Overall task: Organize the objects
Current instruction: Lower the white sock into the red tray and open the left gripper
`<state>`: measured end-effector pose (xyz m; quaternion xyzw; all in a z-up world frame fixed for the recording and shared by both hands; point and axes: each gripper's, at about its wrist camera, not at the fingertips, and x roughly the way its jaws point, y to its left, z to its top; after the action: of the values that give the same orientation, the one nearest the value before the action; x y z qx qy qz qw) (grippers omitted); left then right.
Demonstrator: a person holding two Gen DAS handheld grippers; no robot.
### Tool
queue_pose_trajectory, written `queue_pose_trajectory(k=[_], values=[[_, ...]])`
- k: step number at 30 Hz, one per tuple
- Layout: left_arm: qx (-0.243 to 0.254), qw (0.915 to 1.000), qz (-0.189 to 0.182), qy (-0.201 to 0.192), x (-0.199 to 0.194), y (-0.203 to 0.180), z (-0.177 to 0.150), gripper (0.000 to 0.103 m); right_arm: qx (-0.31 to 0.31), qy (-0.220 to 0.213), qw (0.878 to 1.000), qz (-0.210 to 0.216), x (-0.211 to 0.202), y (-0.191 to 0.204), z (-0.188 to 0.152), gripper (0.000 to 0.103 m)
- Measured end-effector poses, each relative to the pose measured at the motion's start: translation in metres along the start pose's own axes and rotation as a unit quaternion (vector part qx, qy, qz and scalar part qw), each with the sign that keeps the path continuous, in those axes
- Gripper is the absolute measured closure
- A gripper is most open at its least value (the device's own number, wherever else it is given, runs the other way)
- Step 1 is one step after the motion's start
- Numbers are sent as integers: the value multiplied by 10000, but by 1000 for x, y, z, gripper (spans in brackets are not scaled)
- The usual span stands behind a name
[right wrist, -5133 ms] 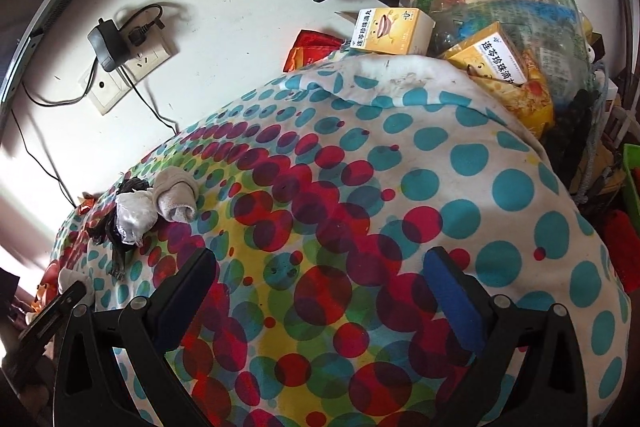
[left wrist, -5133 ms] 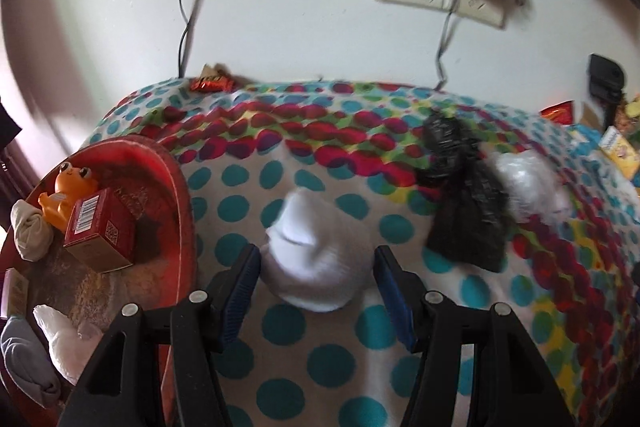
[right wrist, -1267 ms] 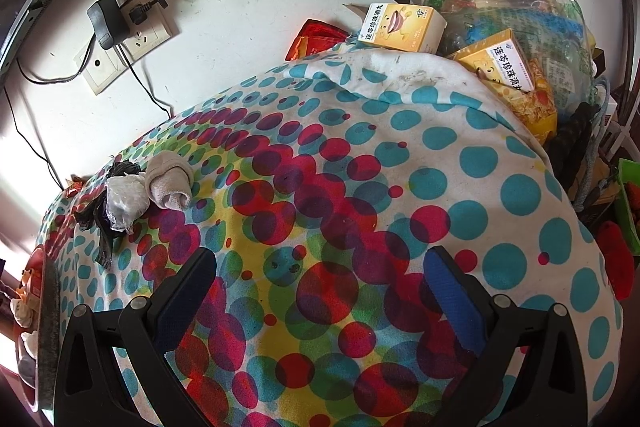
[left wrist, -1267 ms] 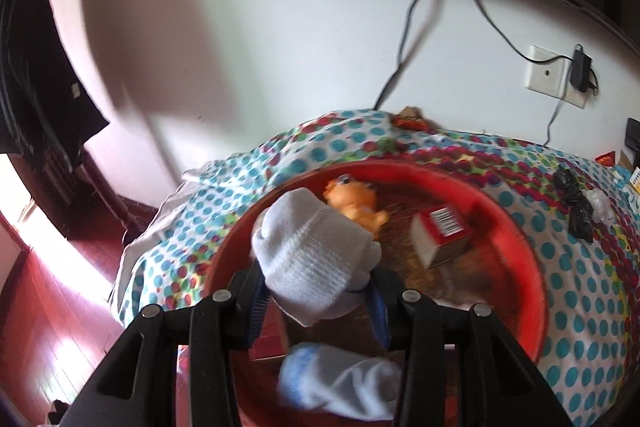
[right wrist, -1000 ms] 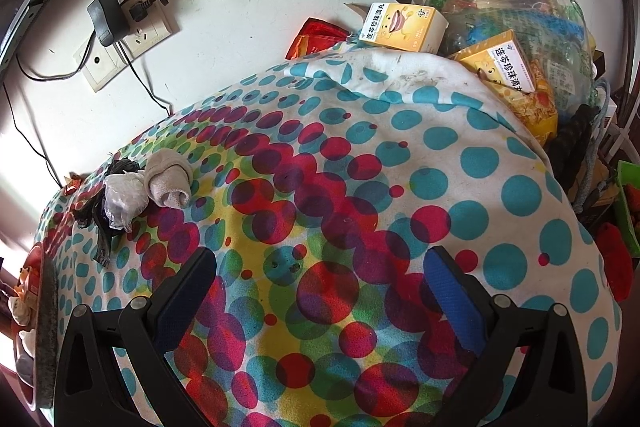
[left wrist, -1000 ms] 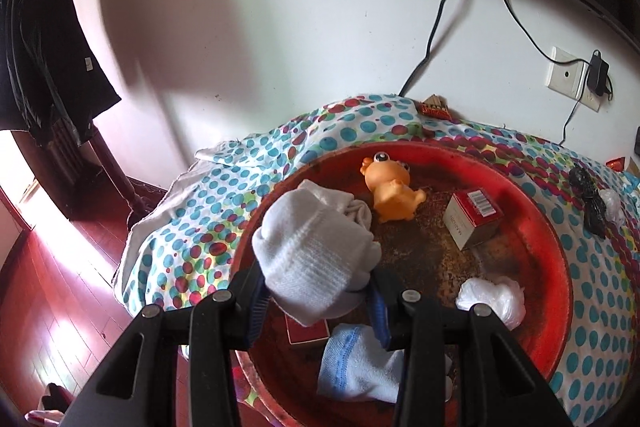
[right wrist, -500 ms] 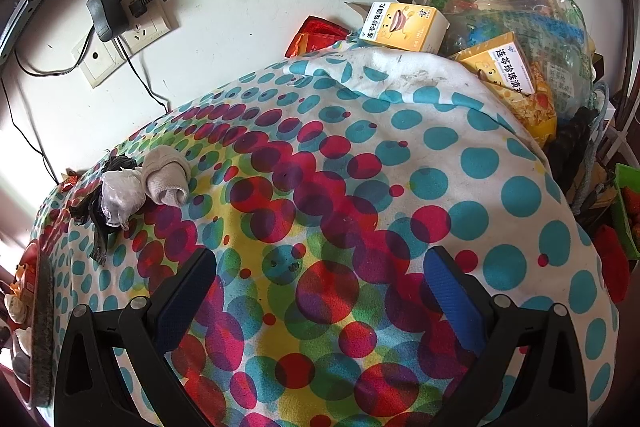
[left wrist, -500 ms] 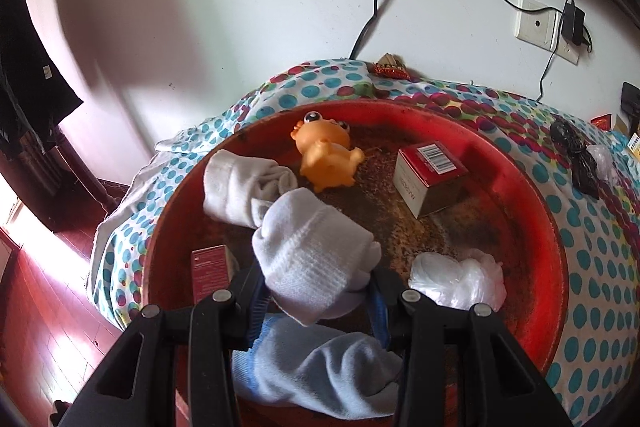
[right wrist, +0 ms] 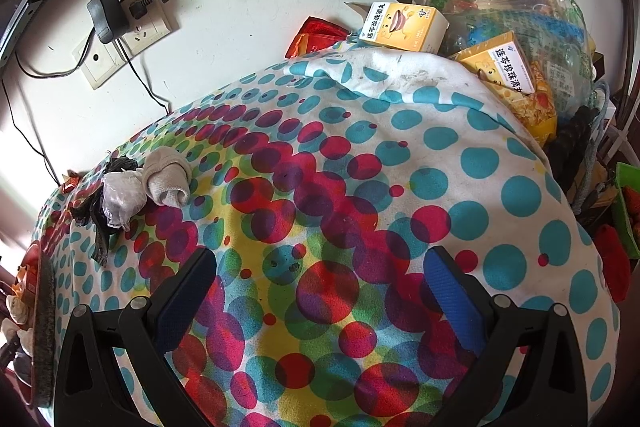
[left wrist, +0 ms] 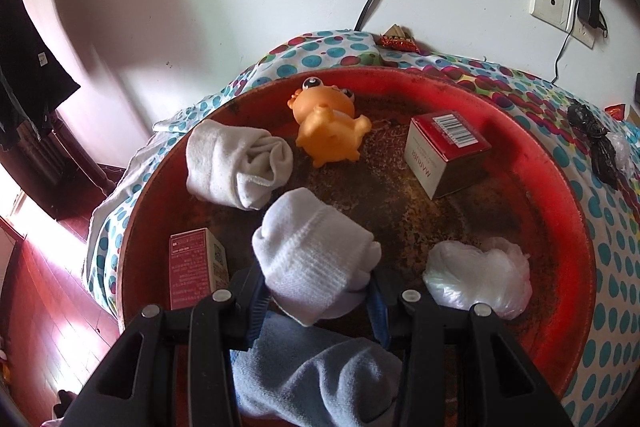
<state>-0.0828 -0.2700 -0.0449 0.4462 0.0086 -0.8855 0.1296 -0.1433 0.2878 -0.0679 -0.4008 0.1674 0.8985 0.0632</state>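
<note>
now left tongs (left wrist: 316,291) clench white sock (left wrist: 312,259) over red basin (left wrist: 568,211); right tongs (right wrist: 320,291) released.

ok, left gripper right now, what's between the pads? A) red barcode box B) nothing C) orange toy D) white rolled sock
D. In the left wrist view the left gripper is closed on the white rolled sock above the red basin, while the orange toy and the red barcode box lie loose on the basin floor.
</note>
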Motion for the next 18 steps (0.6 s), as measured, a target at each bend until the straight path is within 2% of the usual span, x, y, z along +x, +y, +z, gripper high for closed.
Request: queue_pose_trajectory(k=[8, 12, 18], values=[[-142, 9999, -30, 82, 5, 5, 3, 58, -22, 11, 10000, -27, 0, 0, 1, 0], [-332, 9991, -237, 140, 6, 12, 3, 55, -15, 8, 10000, -22, 1, 1, 1, 0], [-516, 9977, -396, -207, -14, 24, 0, 46, -38, 20, 10000, -49, 1, 1, 2, 0]])
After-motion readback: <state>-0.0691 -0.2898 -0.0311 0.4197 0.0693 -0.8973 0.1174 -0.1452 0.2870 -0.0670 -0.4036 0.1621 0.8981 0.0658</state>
